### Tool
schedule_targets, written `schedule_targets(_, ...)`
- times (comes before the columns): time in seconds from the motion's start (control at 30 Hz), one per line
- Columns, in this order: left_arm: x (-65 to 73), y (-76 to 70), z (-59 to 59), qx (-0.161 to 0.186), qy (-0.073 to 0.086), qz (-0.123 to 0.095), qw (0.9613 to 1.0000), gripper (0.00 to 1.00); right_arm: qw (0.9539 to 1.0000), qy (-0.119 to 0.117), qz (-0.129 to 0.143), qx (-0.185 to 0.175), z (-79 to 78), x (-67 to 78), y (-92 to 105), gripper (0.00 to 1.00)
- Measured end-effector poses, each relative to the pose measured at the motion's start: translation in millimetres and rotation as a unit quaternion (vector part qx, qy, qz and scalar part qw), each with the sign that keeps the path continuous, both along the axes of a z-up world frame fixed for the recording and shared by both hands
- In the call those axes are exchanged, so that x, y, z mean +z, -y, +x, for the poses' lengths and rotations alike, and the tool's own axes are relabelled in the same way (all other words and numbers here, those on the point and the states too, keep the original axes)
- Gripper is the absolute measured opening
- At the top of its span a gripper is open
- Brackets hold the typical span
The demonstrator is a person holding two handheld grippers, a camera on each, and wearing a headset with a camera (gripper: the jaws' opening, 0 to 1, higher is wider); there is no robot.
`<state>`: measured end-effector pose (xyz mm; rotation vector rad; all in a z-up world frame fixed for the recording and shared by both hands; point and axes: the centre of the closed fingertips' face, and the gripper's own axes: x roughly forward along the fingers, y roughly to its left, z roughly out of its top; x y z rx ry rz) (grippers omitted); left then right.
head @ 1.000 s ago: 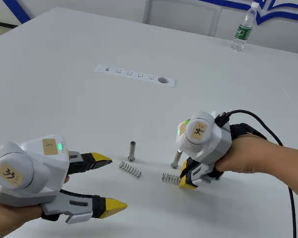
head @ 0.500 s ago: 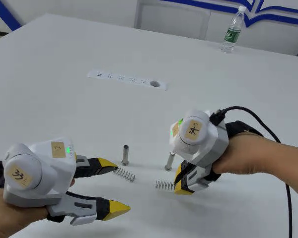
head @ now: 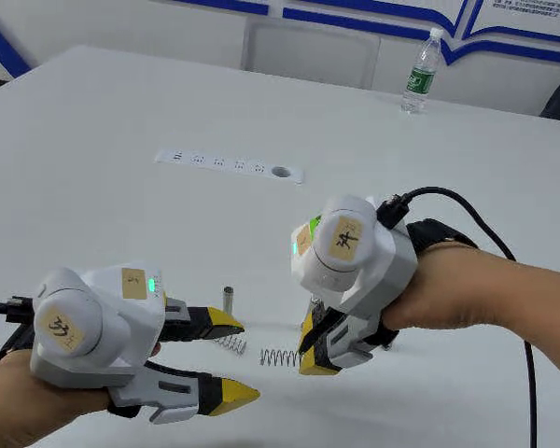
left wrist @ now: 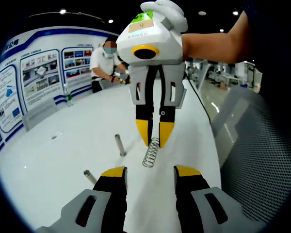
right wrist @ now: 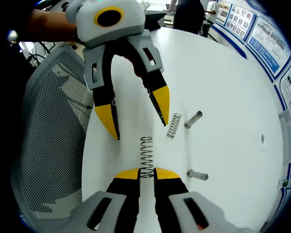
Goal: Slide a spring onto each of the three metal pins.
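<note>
Right gripper (head: 311, 360) at lower centre, pinching one end of a spring (head: 278, 357) on the white desk (head: 121, 112), left gripper (head: 245, 360) spread, lower left

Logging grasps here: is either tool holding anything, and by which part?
The right tool pinches a spring by one end; the left tool is open and holds nothing.

Table (head: 93, 140): white worktop.
Power strip (head: 229, 166): white, lying flat, mid-table.
Water bottle (head: 418, 73): upright, green label, near far edge.
Mesh chair (right wrist: 53, 111): grey, beside table edge.
Wall posters (left wrist: 19, 87): blue-bordered, beyond table.
</note>
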<state>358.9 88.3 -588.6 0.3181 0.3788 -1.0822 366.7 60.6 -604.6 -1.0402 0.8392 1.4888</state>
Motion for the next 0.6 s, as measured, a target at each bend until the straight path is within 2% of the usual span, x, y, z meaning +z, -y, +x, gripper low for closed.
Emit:
schedule_targets(0.3,-0.8,13.1,-6.5,-0.032,0.009,0.003,0.9995,0.25,0.9998,0.003,0.002,0.019,-9.4,5.4,-6.5,0.12)
schedule_targets(0.6,-1.9,16.1,-7.2,-0.043,0.023,0.011,0.9987,0.14,0.9995,0.001,-0.002,0.031,-16.3,6.0,-7.8,0.12)
